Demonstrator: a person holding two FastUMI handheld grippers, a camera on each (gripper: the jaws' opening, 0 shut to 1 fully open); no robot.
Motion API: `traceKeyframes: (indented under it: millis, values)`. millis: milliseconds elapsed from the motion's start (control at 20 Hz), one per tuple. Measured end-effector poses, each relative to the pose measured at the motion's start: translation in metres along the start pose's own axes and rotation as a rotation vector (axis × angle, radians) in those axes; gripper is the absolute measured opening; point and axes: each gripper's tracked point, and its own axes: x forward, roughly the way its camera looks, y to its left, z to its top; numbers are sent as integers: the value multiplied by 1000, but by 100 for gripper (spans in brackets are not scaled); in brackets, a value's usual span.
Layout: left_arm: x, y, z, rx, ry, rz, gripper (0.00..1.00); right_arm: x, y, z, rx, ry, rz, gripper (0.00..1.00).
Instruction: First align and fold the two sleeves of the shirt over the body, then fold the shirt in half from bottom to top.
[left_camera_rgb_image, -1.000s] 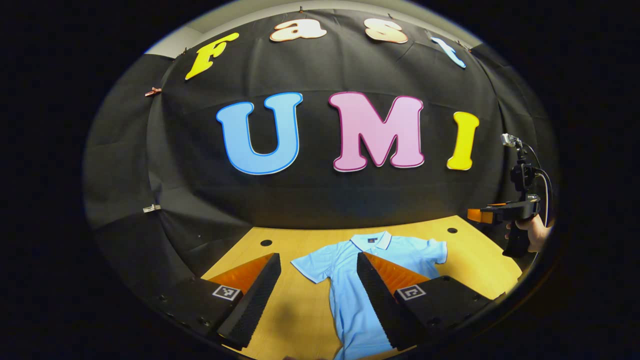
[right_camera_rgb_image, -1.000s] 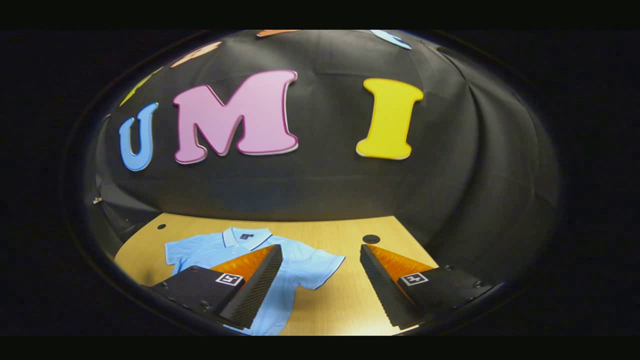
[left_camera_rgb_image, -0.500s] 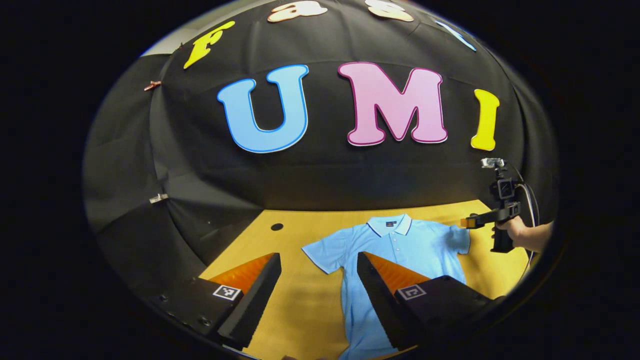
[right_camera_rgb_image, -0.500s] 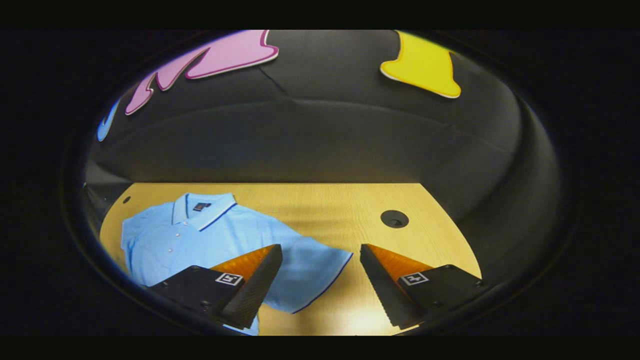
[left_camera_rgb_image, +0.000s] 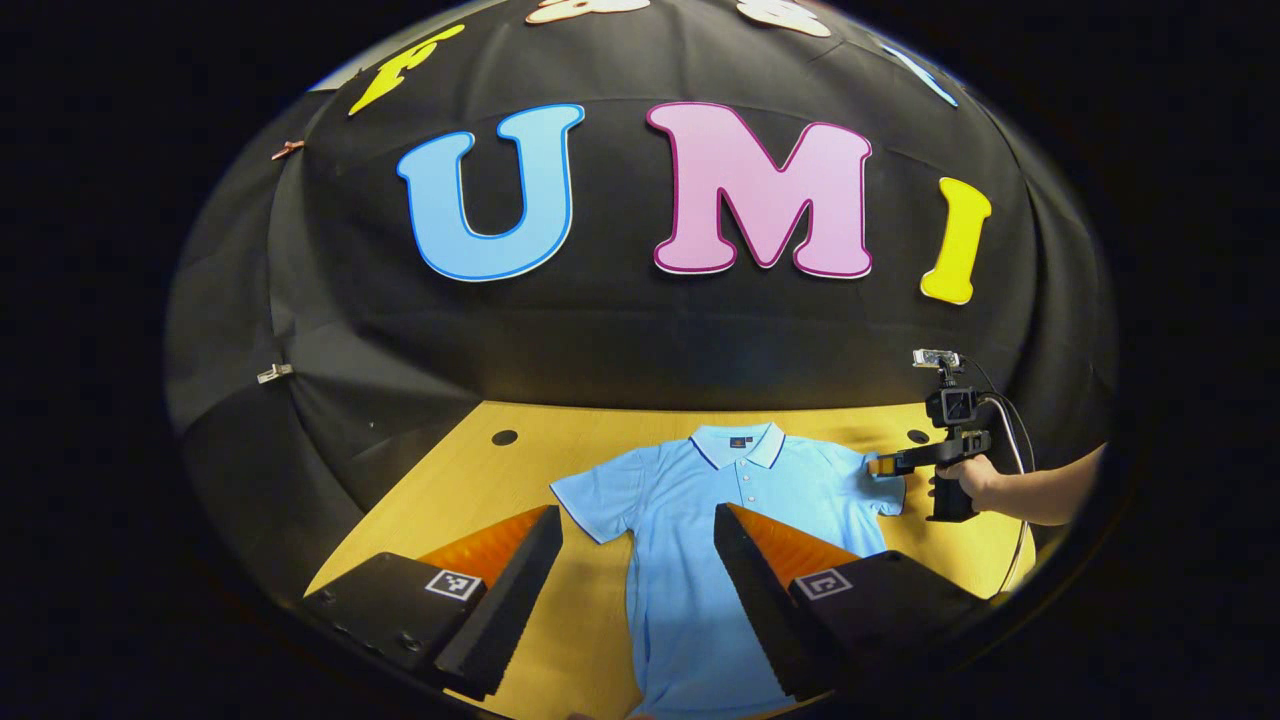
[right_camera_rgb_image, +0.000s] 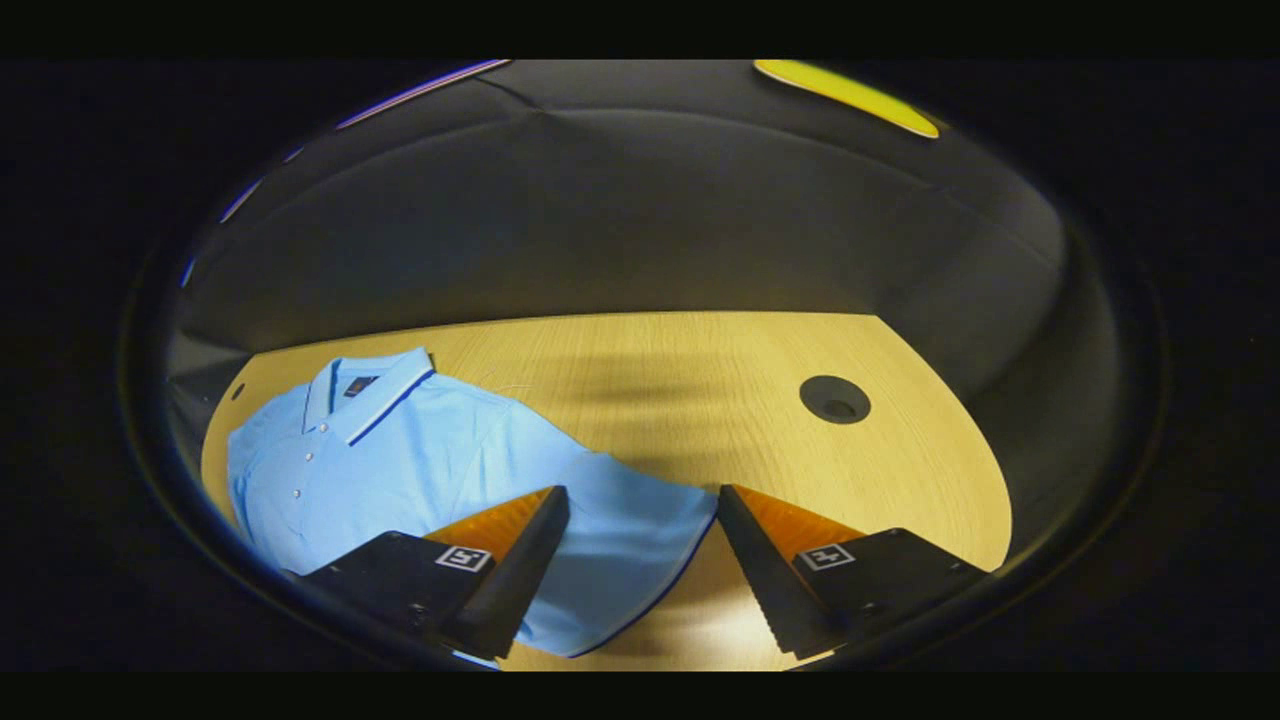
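Note:
A light blue polo shirt (left_camera_rgb_image: 720, 500) lies flat on the wooden table (left_camera_rgb_image: 470, 470), collar toward the wall, both short sleeves spread out. My left gripper (left_camera_rgb_image: 638, 520) hovers open above the table, its fingers straddling the shirt's left side near the left sleeve (left_camera_rgb_image: 590, 497). In the right gripper view the shirt (right_camera_rgb_image: 400, 460) lies to the left, and my right gripper (right_camera_rgb_image: 642, 502) hangs open low over the right sleeve (right_camera_rgb_image: 630, 540), the sleeve's hem between the fingers. The right gripper (left_camera_rgb_image: 885, 463), held by a hand (left_camera_rgb_image: 965, 480), also shows at the shirt's right sleeve in the left gripper view.
Round cable holes sit in the table at the back left (left_camera_rgb_image: 504, 437) and back right (right_camera_rgb_image: 834, 398). Black cloth walls close the table at the back and sides. A forearm (left_camera_rgb_image: 1050, 490) reaches in from the right.
Both grippers have moved forward and down toward the shirt. The right gripper dropped close over the right sleeve; the left one shifted so the left sleeve lies between its fingers' line.

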Motion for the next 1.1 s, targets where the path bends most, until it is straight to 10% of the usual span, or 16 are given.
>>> traceKeyframes:
  millis: [150, 400, 500, 550, 1100]
  values:
    - [1, 4, -4, -37, 9, 0, 98, -2, 5, -3, -24, -4, 26, 90]
    - [-6, 18, -13, -73, 20, 5, 98, -3, 17, -4, -20, 0, 38, 11]
    - [-11, 25, -18, -80, 25, 17, 98, -5, 19, -3, -9, 6, 37, 2]
    - [-13, 28, -20, -84, 28, 22, 99, -5, 20, -3, 7, 12, 39, 13]
    - [-29, 51, -51, -134, 47, 89, 99, -68, 139, 45, -105, -117, 129, 7]
